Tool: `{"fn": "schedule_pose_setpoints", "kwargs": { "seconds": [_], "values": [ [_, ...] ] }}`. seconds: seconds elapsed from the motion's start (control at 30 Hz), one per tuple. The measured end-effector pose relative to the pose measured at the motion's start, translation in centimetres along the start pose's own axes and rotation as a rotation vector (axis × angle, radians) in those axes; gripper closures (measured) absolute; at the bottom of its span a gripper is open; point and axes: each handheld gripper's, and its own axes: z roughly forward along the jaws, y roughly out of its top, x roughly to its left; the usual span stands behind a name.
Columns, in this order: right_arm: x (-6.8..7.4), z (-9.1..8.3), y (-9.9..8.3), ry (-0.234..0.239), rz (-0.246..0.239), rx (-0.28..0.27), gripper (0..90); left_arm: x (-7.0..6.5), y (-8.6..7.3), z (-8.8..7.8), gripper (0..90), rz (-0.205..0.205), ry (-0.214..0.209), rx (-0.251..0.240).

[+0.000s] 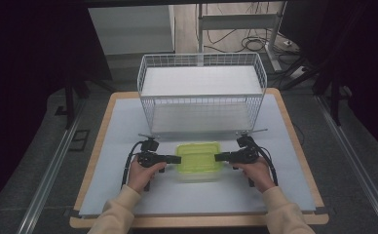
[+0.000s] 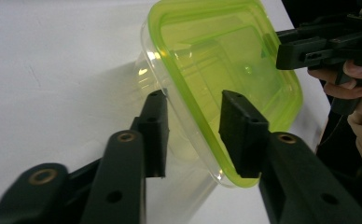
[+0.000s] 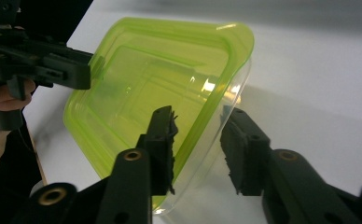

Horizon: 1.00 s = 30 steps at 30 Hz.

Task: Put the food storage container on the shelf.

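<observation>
Two tongs straddle opposite ends of a green-lidded box (image 1: 198, 159) on the table (image 1: 114, 126), near the wire basket (image 1: 201, 87): left tongs (image 1: 177, 159) and right tongs (image 1: 217, 157) half open, pad contact unclear.

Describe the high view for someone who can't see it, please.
Two hand-held grippers, left gripper and right gripper, straddle opposite ends of a clear container with a green lid on a white table. A white wire basket stands behind it.

Container (image 1: 198, 158) between grippers — wire basket (image 1: 201, 92) behind
</observation>
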Motion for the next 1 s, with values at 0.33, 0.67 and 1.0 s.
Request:
{"fn": "schedule_pose_setpoints", "kwargs": {
  "seconds": [0.33,0.67,1.0],
  "values": [
    [0.3,-1.0,0.0,0.033,0.014,-0.017,77.2,-0.7,-0.3,-1.2,78.6,0.019,-0.050,-0.054],
    [0.7,-1.9,0.0,0.052,0.016,-0.056,80.2,-1.7,-0.4,-1.7,81.1,0.058,-0.037,-0.084],
    [1.9,-3.1,0.2,0.051,-0.040,-0.105,80.2,-2.4,-0.3,-2.5,80.9,0.083,-0.043,-0.105]
  ]
}}
